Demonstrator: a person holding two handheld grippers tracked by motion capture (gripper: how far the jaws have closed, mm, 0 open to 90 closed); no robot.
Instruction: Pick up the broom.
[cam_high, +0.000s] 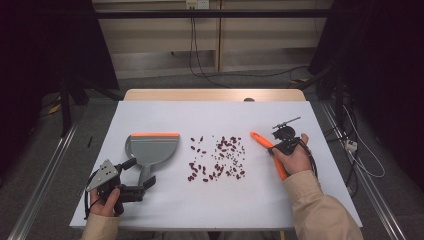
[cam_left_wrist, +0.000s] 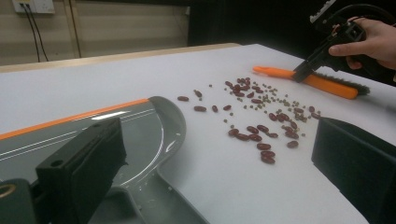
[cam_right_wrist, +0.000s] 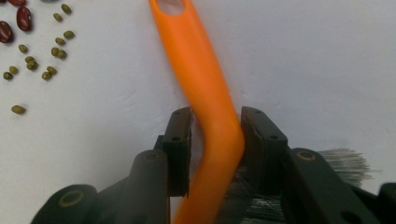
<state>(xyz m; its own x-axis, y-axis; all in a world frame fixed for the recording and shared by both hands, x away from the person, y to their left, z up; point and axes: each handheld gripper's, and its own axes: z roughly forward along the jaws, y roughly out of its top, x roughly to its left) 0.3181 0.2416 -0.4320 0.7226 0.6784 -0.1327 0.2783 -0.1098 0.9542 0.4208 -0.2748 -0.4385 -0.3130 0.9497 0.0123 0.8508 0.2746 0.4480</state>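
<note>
An orange brush (cam_high: 263, 142) lies on the white table to the right of the scattered beans (cam_high: 218, 157). My right gripper (cam_high: 278, 146) is shut on its handle (cam_right_wrist: 205, 79), one jaw on each side, with the dark bristles just behind the jaws. A grey dustpan (cam_high: 152, 147) with an orange lip lies at the left. My left gripper (cam_high: 140, 173) is open, its jaws wide apart on either side of the dustpan's handle (cam_left_wrist: 154, 196). The left gripper view shows the beans (cam_left_wrist: 261, 116), the brush (cam_left_wrist: 322, 84) and the right gripper (cam_left_wrist: 301, 74) farther off.
The beans are dark red ones mixed with small green ones (cam_right_wrist: 44, 60), spread between dustpan and brush. The white table (cam_high: 200, 115) has its far edge at a wooden strip (cam_high: 215, 94). Cables (cam_high: 350, 145) hang off the right side.
</note>
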